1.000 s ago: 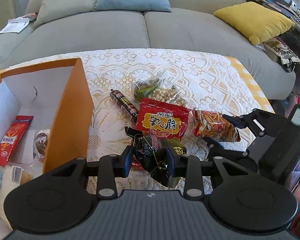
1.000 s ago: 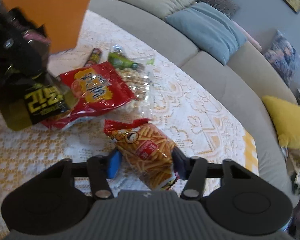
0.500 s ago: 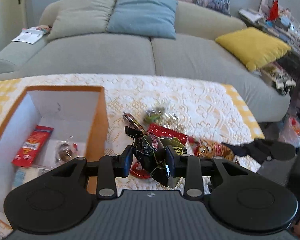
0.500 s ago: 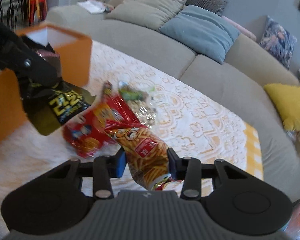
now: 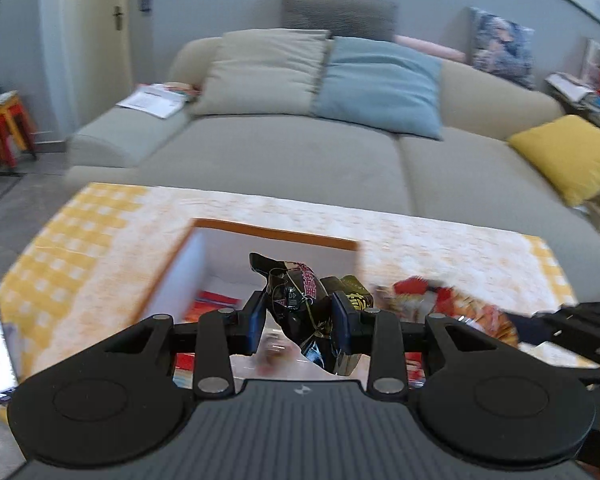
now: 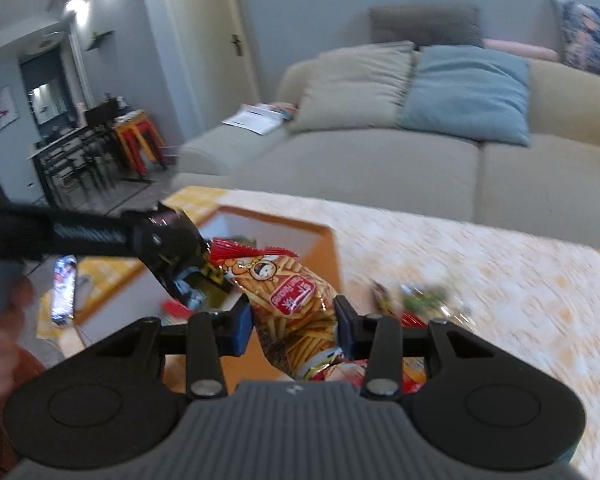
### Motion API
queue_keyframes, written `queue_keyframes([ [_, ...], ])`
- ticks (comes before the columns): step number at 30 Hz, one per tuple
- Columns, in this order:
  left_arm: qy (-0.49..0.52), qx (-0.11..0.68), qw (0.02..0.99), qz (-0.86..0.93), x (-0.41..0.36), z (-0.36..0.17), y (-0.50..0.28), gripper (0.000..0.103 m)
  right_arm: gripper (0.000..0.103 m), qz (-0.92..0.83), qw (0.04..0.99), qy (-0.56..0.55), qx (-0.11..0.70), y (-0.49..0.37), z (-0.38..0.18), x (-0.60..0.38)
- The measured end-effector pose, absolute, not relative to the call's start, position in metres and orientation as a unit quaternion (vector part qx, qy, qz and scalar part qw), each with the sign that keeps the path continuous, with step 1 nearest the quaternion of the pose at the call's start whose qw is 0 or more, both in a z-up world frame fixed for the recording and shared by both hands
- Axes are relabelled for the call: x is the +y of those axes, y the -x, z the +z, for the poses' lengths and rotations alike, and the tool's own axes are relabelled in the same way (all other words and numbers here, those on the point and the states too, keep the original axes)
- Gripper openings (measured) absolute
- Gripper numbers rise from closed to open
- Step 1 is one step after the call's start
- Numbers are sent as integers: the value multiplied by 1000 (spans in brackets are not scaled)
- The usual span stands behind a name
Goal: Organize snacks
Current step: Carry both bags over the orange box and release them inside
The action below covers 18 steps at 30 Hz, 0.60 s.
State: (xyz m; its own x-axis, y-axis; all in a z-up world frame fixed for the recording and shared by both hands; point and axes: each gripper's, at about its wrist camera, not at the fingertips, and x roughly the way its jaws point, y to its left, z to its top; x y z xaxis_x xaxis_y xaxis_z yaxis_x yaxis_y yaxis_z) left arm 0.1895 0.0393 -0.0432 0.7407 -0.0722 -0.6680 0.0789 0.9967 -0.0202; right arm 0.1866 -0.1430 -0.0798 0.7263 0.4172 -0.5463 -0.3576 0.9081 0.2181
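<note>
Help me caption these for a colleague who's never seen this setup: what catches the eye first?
Two snack packets held in mid-air: a crumpled black packet pinched in the left claw, and an orange packet of fried sticks clamped in the right claw. Both hang near the open orange box on the lace-covered table, grey sofa behind.

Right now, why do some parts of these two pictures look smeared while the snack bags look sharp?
Left wrist view: the black bag in the left gripper is crisp, while the box and tablecloth streak with motion blur. Right wrist view: the fries bag in the right gripper is sharp; the cloth and loose snacks smear. Both views bow walls, a fisheye effect.
</note>
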Motion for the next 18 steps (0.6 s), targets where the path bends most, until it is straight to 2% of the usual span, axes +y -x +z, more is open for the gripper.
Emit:
queue_keyframes([
  [8,14,381,924,2,86,-61,-222,40,40,233,916,-39,323,-240,-77,-83],
  [18,31,432,901,-7,102,-102,-258,40,40,222,903,-10,367,-292,-107,-47],
])
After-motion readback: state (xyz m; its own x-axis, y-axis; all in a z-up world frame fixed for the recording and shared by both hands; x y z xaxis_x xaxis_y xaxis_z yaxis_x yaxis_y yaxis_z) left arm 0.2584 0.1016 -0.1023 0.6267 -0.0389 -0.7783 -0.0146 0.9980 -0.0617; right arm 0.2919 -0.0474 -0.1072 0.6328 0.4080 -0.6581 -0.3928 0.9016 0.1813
